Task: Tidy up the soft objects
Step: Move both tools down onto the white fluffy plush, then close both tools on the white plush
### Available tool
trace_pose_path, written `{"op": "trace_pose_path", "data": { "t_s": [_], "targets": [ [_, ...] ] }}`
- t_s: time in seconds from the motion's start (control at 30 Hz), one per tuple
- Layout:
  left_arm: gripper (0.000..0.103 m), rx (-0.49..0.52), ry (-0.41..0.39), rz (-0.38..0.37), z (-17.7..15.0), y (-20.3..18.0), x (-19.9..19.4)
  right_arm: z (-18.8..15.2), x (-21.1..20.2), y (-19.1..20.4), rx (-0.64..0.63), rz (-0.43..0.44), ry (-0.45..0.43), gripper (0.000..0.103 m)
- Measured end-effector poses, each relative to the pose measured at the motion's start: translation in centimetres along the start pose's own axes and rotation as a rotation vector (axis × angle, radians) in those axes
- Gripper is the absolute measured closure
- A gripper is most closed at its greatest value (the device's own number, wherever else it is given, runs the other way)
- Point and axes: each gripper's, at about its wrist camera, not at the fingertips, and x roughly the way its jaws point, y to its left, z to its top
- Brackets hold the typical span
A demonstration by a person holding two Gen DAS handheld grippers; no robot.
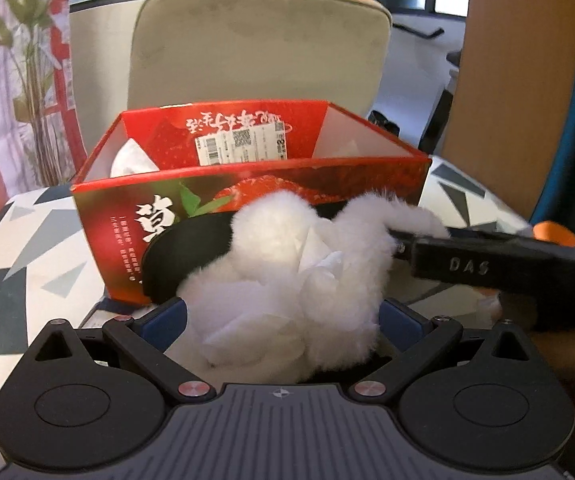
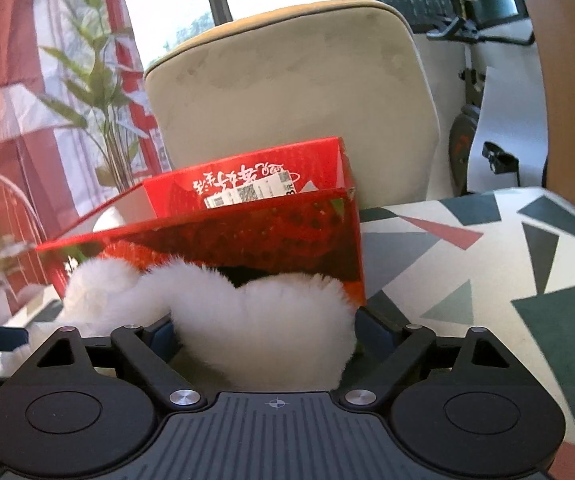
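Observation:
A white fluffy slipper with a black sole and paper stuffing hangs just in front of the red strawberry box. It fills the gap of my left gripper, whose blue pads press on it from both sides. From the right, a black finger of my other gripper reaches into the fur. In the right wrist view the fur bulges between the jaws of my right gripper, touches both sides and hides the fingertips. The box stands open just behind.
White soft things lie inside the box. It sits on a table with a white cloth printed with grey, green and pink triangles. A beige chair back rises behind the box, and a plant stands at the left.

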Motion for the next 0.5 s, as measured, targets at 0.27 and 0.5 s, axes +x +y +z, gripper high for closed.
{"op": "trace_pose_path", "data": {
  "t_s": [0.27,0.5],
  "targets": [
    [0.0,0.11,0.04,0.157,0.1,-1.3,2.3,0.1,0.1,-0.6,0.055,0.033,-0.014,0.021],
    [0.0,0.018,-0.025,0.265,1.9,1.3,2.2,-0.2,-0.1,-0.8,0.035,0.023,-0.026,0.021]
  ]
}}
